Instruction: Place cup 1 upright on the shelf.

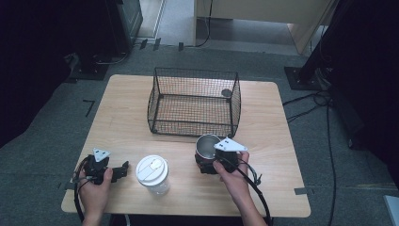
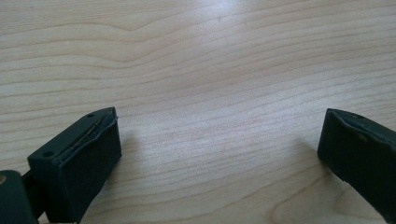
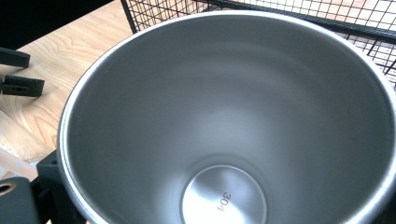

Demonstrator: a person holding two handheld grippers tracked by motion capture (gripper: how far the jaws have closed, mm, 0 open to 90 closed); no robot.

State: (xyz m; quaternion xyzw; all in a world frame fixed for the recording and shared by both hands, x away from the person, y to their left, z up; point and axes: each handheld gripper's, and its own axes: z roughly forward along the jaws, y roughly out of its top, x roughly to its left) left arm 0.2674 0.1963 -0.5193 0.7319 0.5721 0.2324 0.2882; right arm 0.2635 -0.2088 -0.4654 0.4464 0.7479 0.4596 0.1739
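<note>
High view: the right gripper [image 1: 210,162] sits at a steel cup [image 1: 207,146] just in front of the wire basket [image 1: 194,101], near its right front corner. Right gripper view looks straight down into the cup [image 3: 224,121]; one black jaw shows at the cup's lower left wall, but whether the pads press on the wall I cannot tell, so the grip is unsettled. The left gripper [image 1: 113,170] rests on the table [image 1: 127,99], well left of the basket's front, with its jaws wide apart and nothing between them; a lidded jar [image 1: 152,173] stands just beside it.

The step looks like taking hold of the cup. To do it well, close squarely across the wall, low enough not to tip it, then lift straight up before crossing the basket's front rim.
</note>
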